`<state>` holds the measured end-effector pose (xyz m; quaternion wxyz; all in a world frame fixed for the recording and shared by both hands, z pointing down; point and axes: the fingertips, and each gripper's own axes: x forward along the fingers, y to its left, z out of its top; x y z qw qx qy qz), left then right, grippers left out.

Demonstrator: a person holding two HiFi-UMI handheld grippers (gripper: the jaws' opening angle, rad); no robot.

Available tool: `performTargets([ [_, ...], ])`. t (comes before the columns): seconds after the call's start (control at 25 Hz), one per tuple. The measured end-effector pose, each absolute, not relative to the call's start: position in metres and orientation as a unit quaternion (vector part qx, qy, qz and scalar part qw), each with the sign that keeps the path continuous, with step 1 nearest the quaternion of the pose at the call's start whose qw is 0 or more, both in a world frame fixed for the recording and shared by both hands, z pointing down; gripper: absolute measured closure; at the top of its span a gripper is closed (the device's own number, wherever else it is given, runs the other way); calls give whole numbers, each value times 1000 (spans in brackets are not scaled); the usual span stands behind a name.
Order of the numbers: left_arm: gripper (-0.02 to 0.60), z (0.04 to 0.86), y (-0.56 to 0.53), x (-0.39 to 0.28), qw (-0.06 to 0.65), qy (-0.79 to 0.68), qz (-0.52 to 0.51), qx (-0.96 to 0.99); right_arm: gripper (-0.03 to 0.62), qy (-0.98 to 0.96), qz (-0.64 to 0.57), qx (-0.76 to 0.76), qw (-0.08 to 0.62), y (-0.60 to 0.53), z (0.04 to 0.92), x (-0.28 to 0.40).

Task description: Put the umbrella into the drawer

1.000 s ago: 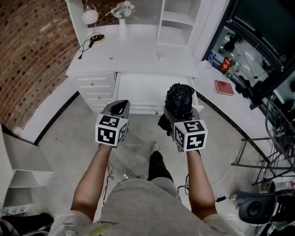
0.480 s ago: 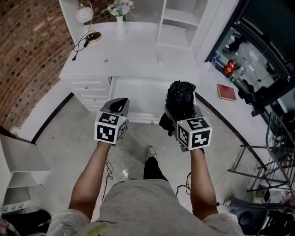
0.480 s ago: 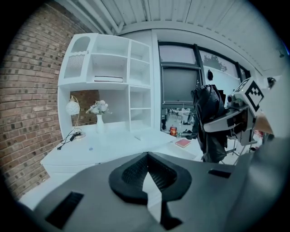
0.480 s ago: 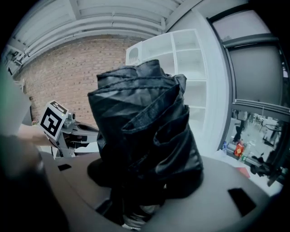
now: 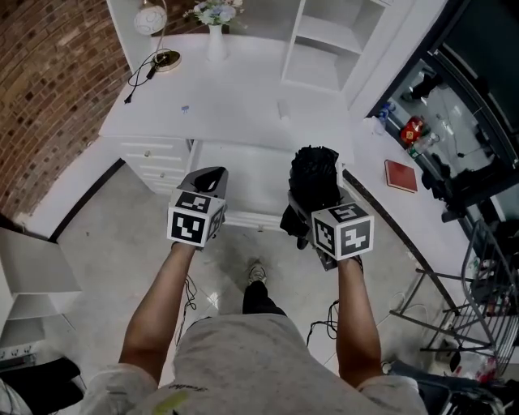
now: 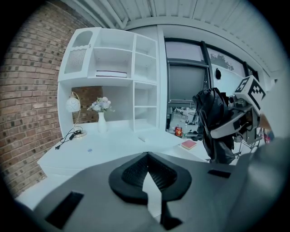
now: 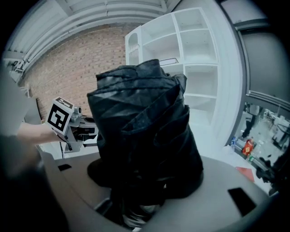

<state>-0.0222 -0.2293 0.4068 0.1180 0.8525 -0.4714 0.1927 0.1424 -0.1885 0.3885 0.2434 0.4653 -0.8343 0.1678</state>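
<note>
A folded black umbrella [image 5: 315, 175] stands upright in my right gripper [image 5: 313, 204], which is shut on its lower part, just in front of the right half of the open white drawer [image 5: 243, 166]. In the right gripper view the umbrella [image 7: 145, 131] fills the middle and hides the right gripper [image 7: 144, 183]. To its left, level with it, my left gripper [image 5: 208, 178] hovers at the drawer's front left corner. Its black pads [image 6: 136, 171] meet with nothing between them. From the left gripper view the umbrella [image 6: 212, 122] hangs at the right.
The white desk [image 5: 235, 89] carries a lamp [image 5: 154, 23] with a cable, a vase of flowers [image 5: 216, 32] and a shelf unit [image 5: 332, 40]. A stack of small drawers [image 5: 156, 156] sits left of the open one. A red book [image 5: 402, 175] lies right; a metal rack [image 5: 478, 275] stands nearby.
The view has shifted a little toward the desk. Both grippers stay side by side before the open drawer, and the right one keeps its hold on the umbrella.
</note>
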Motion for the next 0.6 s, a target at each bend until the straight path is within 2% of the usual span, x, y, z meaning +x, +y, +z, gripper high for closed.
performTargets([
  [0.6,588,422,-255,-20,145,-484,185,843,345,-832,171,323,417,-209,417,125],
])
